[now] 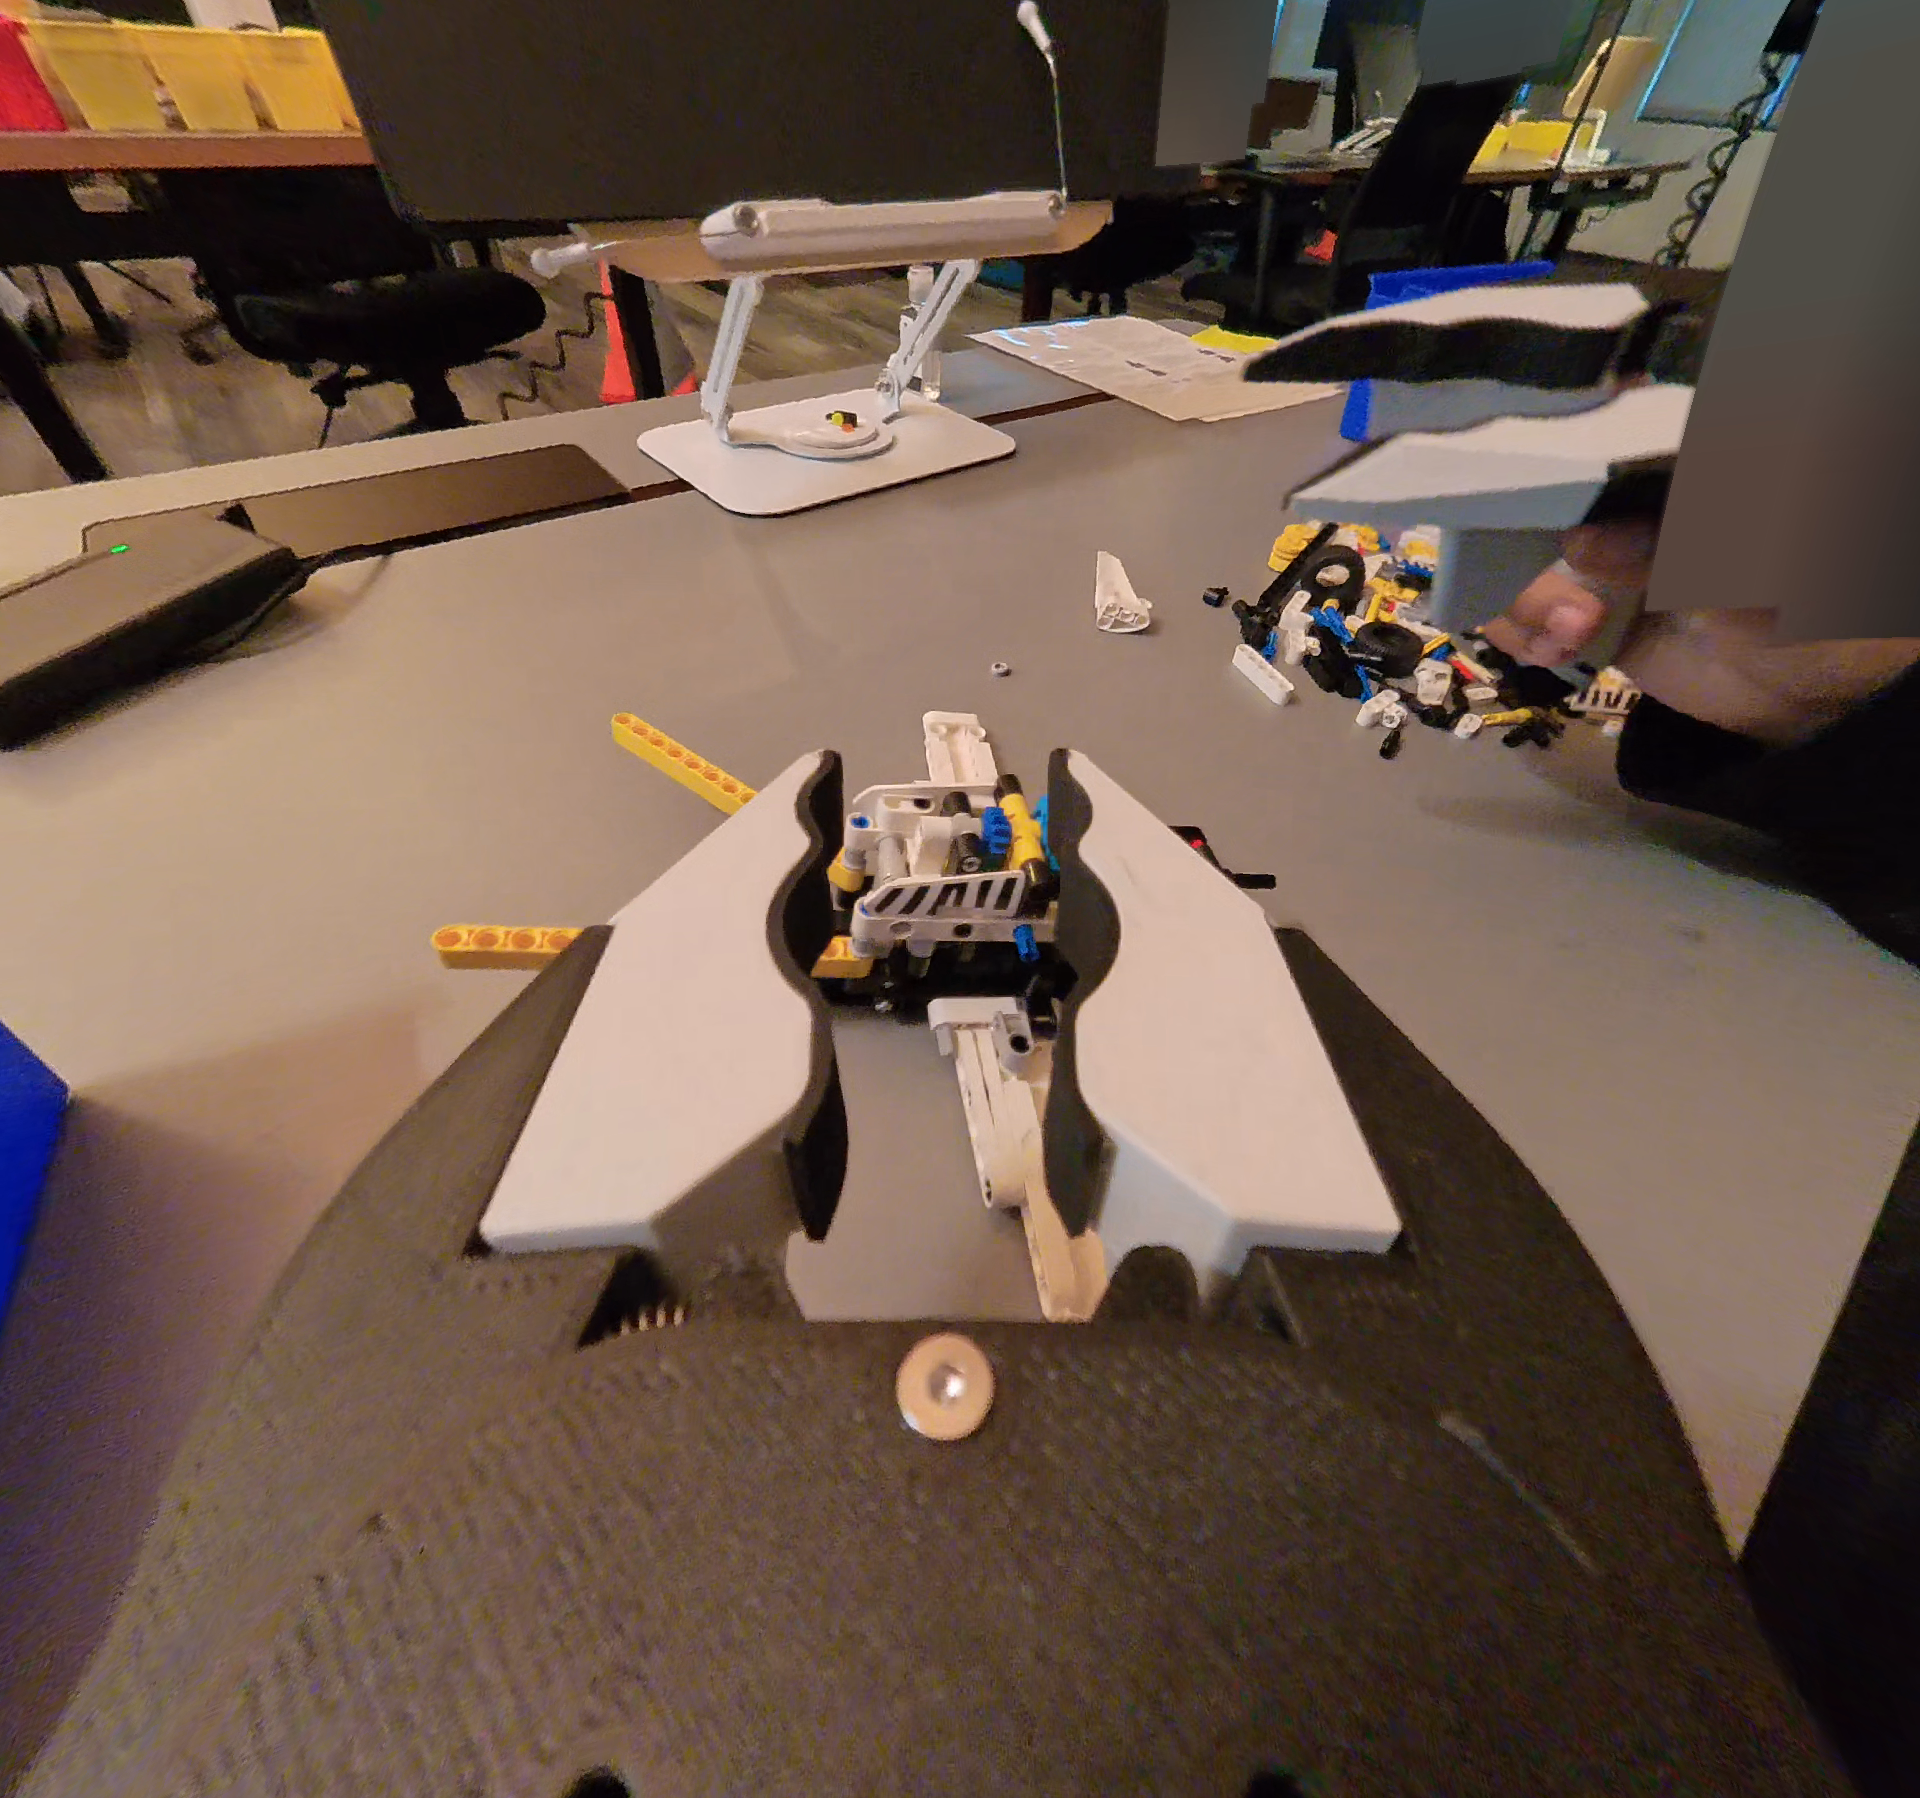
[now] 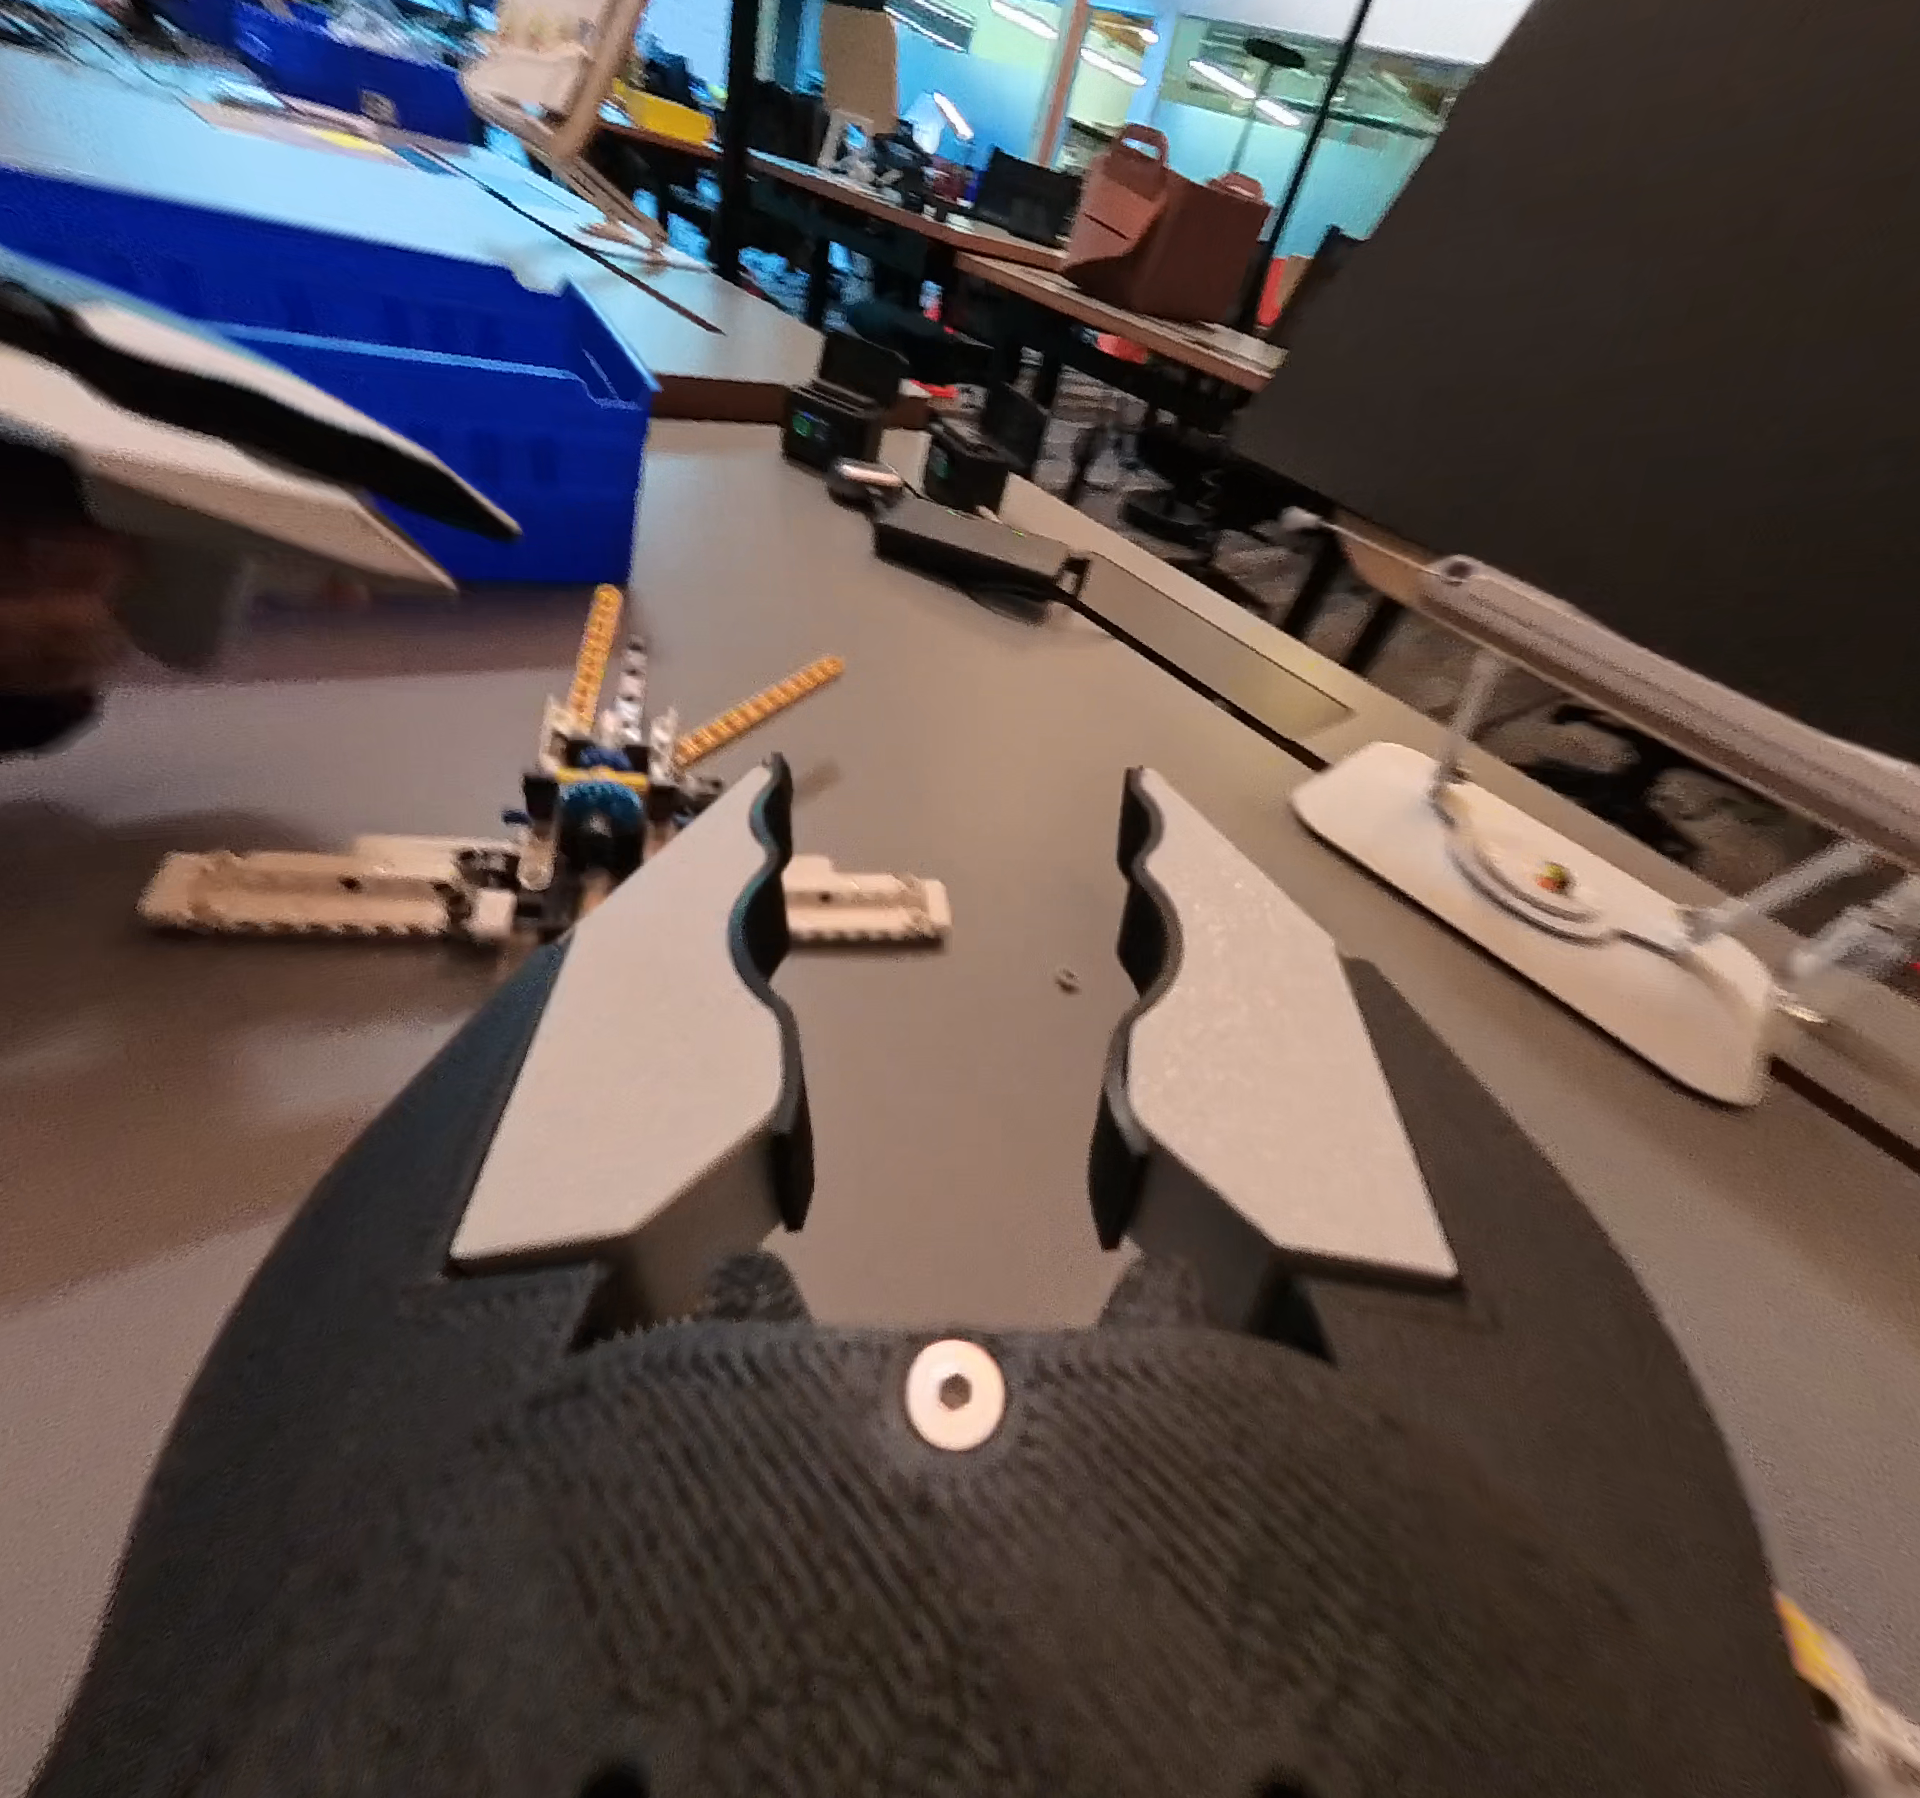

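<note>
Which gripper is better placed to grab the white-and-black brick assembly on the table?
Left, probably. The brick assembly shows lined up between the fingers of the left gripper in its own view. The right gripper is open, with the assembly off to the side past its left finger, so it would have to swing over.

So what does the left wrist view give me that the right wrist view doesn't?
Only the left wrist view: the pile of loose brick parts under the right gripper, a white wing-shaped piece, and a person's hand.

Only the right wrist view: the brown bags on a far desk, and bare table between its own open fingers.

Both: the brick assembly lying on the grey table, its yellow beams, the small grey ring, the white stand and the black adapter.
</note>
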A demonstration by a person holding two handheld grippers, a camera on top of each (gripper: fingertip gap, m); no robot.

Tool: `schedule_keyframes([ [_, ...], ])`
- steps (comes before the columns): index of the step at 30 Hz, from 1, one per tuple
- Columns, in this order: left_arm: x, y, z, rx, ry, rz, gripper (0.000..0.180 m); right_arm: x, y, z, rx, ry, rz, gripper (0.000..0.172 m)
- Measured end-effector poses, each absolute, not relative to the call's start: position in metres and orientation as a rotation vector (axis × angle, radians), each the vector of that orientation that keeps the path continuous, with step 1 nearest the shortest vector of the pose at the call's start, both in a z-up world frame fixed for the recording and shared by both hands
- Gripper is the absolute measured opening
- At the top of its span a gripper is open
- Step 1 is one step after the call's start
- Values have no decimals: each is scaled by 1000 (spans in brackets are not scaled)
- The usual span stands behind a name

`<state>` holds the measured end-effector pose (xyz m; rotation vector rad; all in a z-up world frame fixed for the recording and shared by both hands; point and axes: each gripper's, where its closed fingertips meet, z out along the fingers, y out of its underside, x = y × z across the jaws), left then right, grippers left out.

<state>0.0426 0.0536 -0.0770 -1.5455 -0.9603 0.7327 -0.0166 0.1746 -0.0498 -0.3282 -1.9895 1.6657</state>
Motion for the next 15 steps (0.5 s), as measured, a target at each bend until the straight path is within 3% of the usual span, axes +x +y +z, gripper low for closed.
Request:
schedule_keyframes([
  [15,41,39,-79,-1395,-950,744,37,-16,152,-78,-447,-2134,1966,45],
])
